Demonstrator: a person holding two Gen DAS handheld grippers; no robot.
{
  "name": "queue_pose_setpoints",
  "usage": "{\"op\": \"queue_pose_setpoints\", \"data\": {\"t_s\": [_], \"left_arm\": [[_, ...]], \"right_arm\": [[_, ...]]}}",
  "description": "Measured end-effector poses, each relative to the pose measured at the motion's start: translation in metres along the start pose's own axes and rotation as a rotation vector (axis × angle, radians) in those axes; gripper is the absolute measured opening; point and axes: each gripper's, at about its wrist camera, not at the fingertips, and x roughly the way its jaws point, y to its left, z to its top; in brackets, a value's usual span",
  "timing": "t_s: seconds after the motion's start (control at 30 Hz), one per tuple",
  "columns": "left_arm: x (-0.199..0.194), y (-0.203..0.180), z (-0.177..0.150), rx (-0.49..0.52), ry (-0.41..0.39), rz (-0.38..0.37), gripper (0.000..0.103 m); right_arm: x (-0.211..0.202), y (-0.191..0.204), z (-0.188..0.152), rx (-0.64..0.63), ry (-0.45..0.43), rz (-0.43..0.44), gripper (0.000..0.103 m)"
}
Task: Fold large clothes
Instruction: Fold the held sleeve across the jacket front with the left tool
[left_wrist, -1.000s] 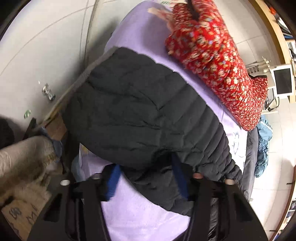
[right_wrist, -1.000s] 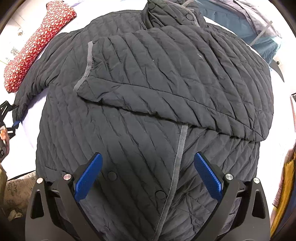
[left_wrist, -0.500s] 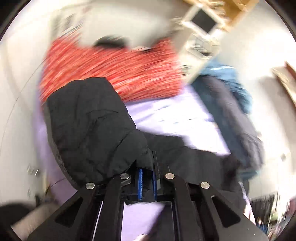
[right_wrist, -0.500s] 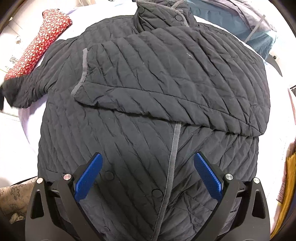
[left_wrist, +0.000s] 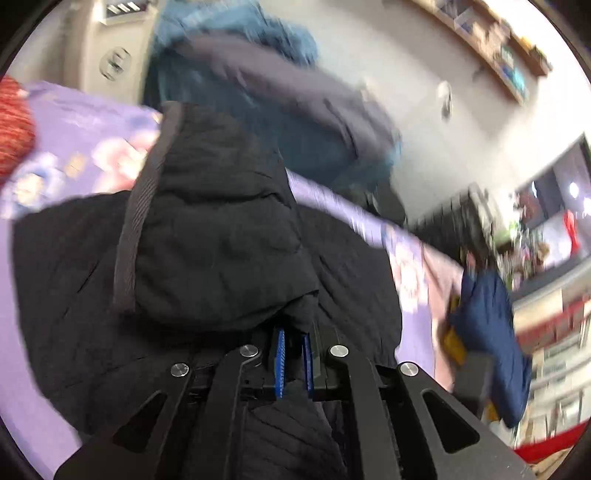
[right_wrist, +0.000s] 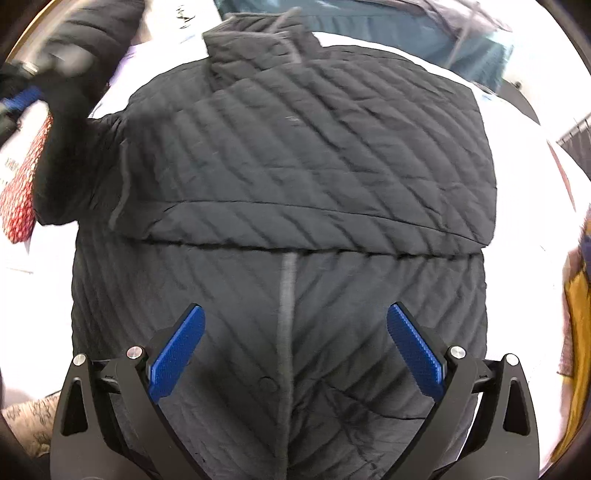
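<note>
A black quilted jacket (right_wrist: 295, 177) lies spread on the lilac bed sheet (left_wrist: 74, 122), one sleeve folded across its chest. My left gripper (left_wrist: 293, 334) is shut on the end of the other sleeve (left_wrist: 218, 236) and holds it lifted above the jacket body; the sleeve shows raised at the left of the right wrist view (right_wrist: 62, 122). My right gripper (right_wrist: 295, 343) is open and empty, hovering over the jacket's lower front, its blue pads either side of the grey placket (right_wrist: 286, 295).
A red patterned garment (right_wrist: 22, 199) lies at the bed's left side, also seen in the left wrist view (left_wrist: 13, 122). A pile of blue and grey clothes (left_wrist: 266, 96) lies beyond the jacket's collar. A dark blue cloth (left_wrist: 491, 332) hangs at the right.
My left gripper closed on the sleeve end, lifted it and swung it over toward the jacket body. My right gripper stayed open and drifted slightly over the lower front.
</note>
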Motion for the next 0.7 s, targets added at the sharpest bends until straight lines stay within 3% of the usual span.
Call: {"op": "queue_pose_setpoints", "data": {"t_s": [0.07,0.13,0.23,0.4,0.53,0.7], "left_arm": [[0.036,-0.006,-0.006,-0.002,0.072,0.004,0.031],[0.055,-0.01,-0.009,-0.006,0.117,-0.012,0.061],[0.06,-0.015,-0.024,0.002,0.138,-0.031,0.075],[0.045,-0.022,-0.031,0.031,0.11,-0.036,0.084],[0.018,0.01,-0.036,0.05,0.085,0.1,0.086],[-0.008,0.061,-0.06,-0.047,0.092,0.202,0.086]], "right_arm": [[-0.002,-0.008,0.001,0.023,0.001,-0.006,0.098],[-0.002,-0.015,0.001,0.042,0.005,-0.014,0.098],[-0.004,-0.026,-0.002,0.065,0.007,-0.018,0.098],[-0.005,-0.029,0.005,0.079,-0.01,-0.01,0.098],[-0.023,-0.03,0.026,0.089,-0.116,0.038,0.098],[-0.025,-0.032,0.057,0.1,-0.151,0.04,0.095]]}}
